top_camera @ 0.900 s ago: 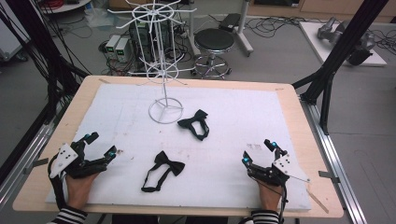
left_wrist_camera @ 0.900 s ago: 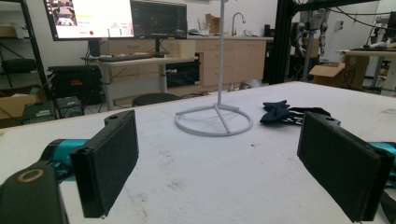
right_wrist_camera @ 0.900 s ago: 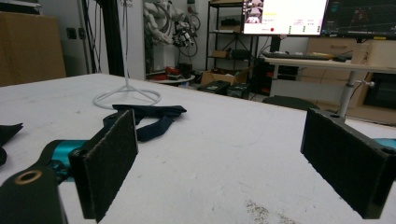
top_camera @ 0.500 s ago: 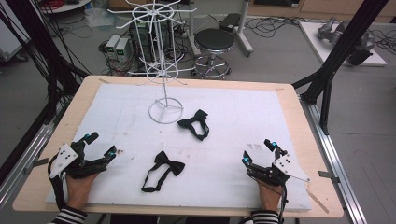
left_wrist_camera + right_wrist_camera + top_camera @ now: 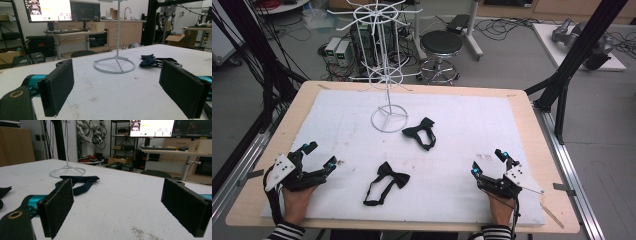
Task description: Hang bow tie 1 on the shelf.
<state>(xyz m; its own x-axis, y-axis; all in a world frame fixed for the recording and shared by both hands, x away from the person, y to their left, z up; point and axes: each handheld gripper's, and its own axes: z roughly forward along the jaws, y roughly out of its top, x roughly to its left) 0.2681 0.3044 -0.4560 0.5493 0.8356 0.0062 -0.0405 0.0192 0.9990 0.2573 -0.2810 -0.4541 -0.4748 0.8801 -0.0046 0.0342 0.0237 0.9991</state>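
Note:
Two black bow ties lie on the white mat: one [image 5: 421,132] near the middle, beside the round base of a white wire display rack [image 5: 389,119], the other [image 5: 387,182] nearer the front with its strap looped out. My left gripper [image 5: 321,154] rests at the front left, open and with nothing between its pads. My right gripper [image 5: 488,162] rests at the front right, also open and holding nothing. In the left gripper view the rack base [image 5: 115,65] and the far bow tie [image 5: 150,60] lie ahead of the spread jaws. In the right gripper view, a bow tie [image 5: 80,182] lies ahead at the left, in front of the rack base [image 5: 67,171].
The white mat [image 5: 472,115] covers most of the wooden table [image 5: 532,130]. The rack's tall pole and wire arms [image 5: 384,30] rise over the back left of the mat. Black frame posts [image 5: 572,65] stand at the table's sides, and a stool [image 5: 441,45] sits behind.

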